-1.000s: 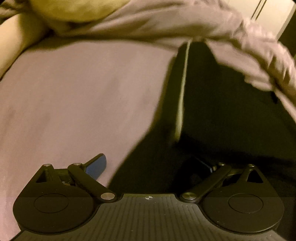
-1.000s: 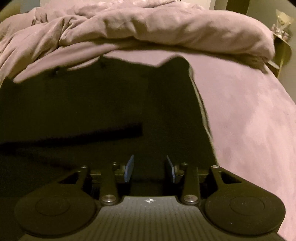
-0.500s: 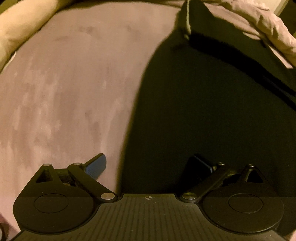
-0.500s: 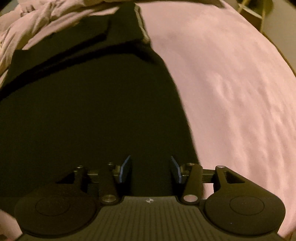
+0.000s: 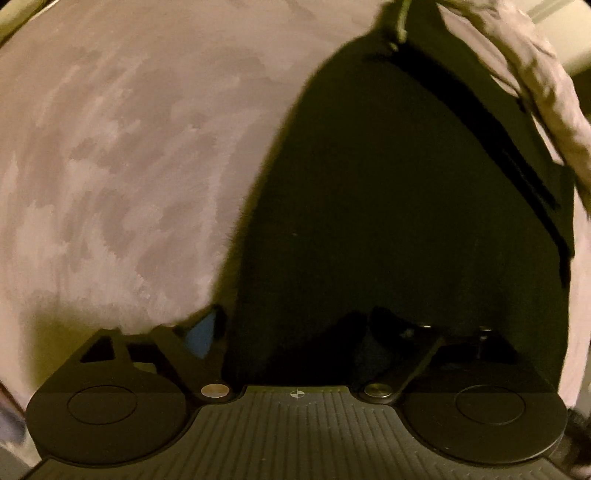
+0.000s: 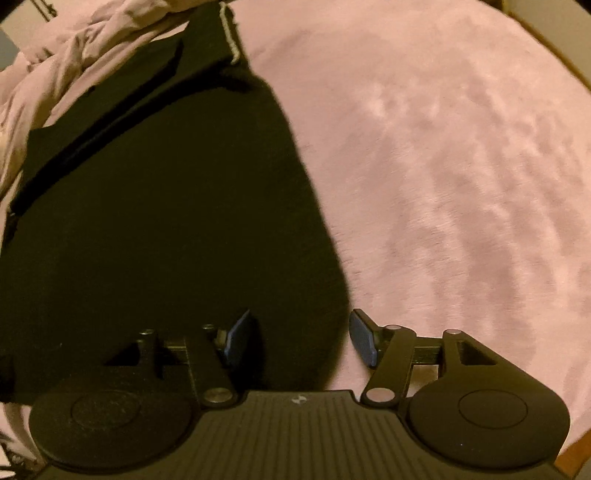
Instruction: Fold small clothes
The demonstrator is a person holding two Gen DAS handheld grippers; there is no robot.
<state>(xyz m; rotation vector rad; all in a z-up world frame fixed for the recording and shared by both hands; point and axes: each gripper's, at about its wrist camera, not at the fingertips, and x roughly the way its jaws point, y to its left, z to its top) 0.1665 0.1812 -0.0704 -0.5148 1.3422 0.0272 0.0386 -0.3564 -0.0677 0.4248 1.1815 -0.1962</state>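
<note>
- Viewing left wrist: 1 dark garment (image 5: 399, 206) lies flat on the pink bedsheet (image 5: 129, 166), with 1 rumpled duvet (image 5: 546, 103) along its far right edge.
- Left gripper (image 5: 295, 332): 2 fingers wide apart, jaws closing, garment edge beneath them, not clamped.
- Right wrist: same 1 garment (image 6: 166, 221) lies left on the sheet (image 6: 461, 184), 1 pale trim strip (image 6: 229, 33) at its far end.
- Right gripper (image 6: 299, 339): 2 blue pads (image 6: 364, 339) apart, jaws opening, straddling the garment's edge, nothing gripped.

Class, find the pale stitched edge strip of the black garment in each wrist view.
Left wrist: pale strip at top, right of centre, at the black garment's far tip.
Right wrist: strip at top, left of centre.
Shared landmark: the rumpled pink duvet beside it.
</note>
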